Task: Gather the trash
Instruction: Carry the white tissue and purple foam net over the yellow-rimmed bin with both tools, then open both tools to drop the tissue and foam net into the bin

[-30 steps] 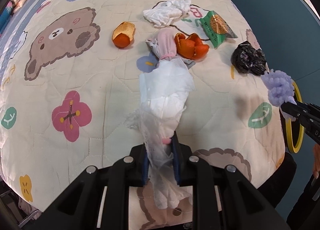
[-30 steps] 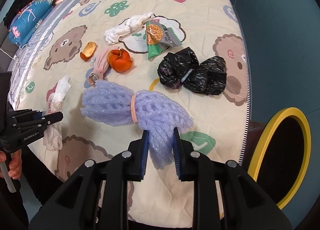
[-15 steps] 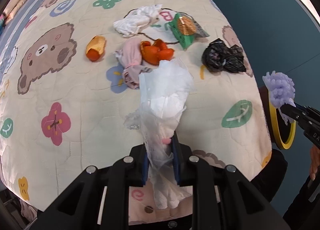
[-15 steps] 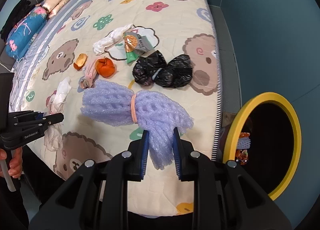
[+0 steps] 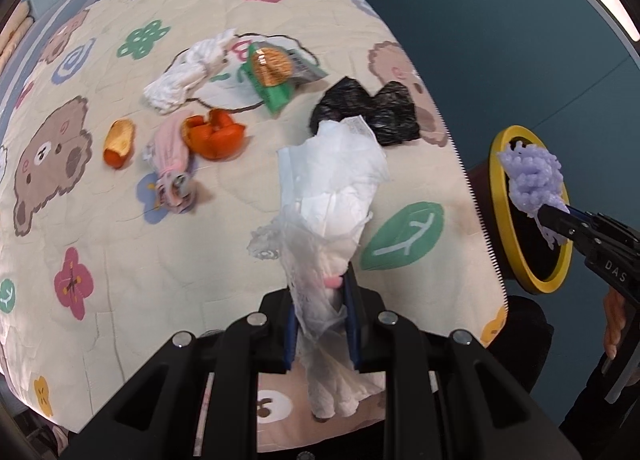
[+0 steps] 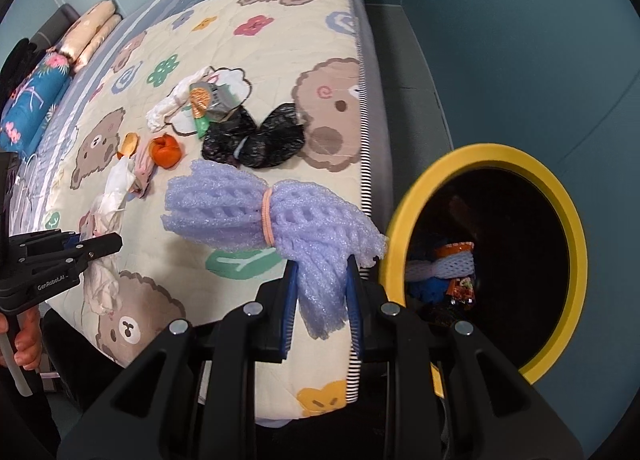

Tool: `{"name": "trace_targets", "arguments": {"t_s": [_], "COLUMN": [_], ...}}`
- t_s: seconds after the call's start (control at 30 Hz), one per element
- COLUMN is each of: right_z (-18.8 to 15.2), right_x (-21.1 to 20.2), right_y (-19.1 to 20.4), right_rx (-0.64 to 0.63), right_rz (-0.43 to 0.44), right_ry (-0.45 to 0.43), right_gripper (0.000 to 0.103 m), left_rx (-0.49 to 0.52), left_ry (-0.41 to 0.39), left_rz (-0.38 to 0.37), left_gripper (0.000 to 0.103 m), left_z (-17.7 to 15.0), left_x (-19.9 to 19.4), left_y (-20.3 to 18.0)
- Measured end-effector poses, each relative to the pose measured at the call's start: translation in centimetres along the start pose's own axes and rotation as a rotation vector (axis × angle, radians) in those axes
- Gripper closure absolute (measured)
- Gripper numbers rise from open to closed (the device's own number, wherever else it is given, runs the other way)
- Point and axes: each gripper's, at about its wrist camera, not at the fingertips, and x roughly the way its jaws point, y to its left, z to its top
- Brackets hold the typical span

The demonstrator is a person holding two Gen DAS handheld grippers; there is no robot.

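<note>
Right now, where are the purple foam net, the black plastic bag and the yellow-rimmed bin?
purple foam net [image 6: 240,211]: right wrist view, left half.
black plastic bag [image 6: 256,139]: right wrist view, middle.
yellow-rimmed bin [image 6: 492,151]: right wrist view, top rim.

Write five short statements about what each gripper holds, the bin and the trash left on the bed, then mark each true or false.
1. The right gripper is shut on the purple foam net. True.
2. The left gripper is empty. False: it is shut on the white tissue bundle.
3. The yellow-rimmed bin already holds some trash. True.
4. The black plastic bag lies inside the bin. False: it lies on the bed quilt, near the edge by the bin.
5. The foam net is bound around its middle with a green band. False: the band is orange-pink.
</note>
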Motion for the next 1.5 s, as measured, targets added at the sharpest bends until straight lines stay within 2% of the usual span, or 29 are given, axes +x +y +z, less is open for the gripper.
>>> {"name": "trace_targets", "arguments": {"t_s": [0.67,1.0,1.33,1.43,1.5], "right_z": [-1.5,-2.4,-2.7,-2.8,-2.8], "right_x": [-1.3,-1.6,-0.4,0.1,0.4], "right_y": [-11.4,-16.3,-19.6,-20.3,-20.8], "right_rx": [0.218,0.323,0.394,0.407,0.412], "right_rz": [-0.036,-0.034,-0.033,-0.032,-0.028], "right_ry": [-0.046,-0.065,-0.054,-0.048,-0.051], "right_gripper": [0.081,0.08,0.08,0.079,0.078], "left_rx": [0.167,0.223,0.211,0.209,0.214], "left_ry": [-0.002,0.004,0.026,0.041,0.029], "left_rz": [-0.082,-0.177,-0.201,-0.23,-0.221], "left_gripper": [0.085,0.085,0.085,0.085,0.085], "left_z": [3.8,4.6,5.1,5.3,5.6], "left_x": [1.2,2.9,6.1,7.0,7.4], "left_y": [-11.9,-17.8,-21.0,-21.6,-22.0]}}
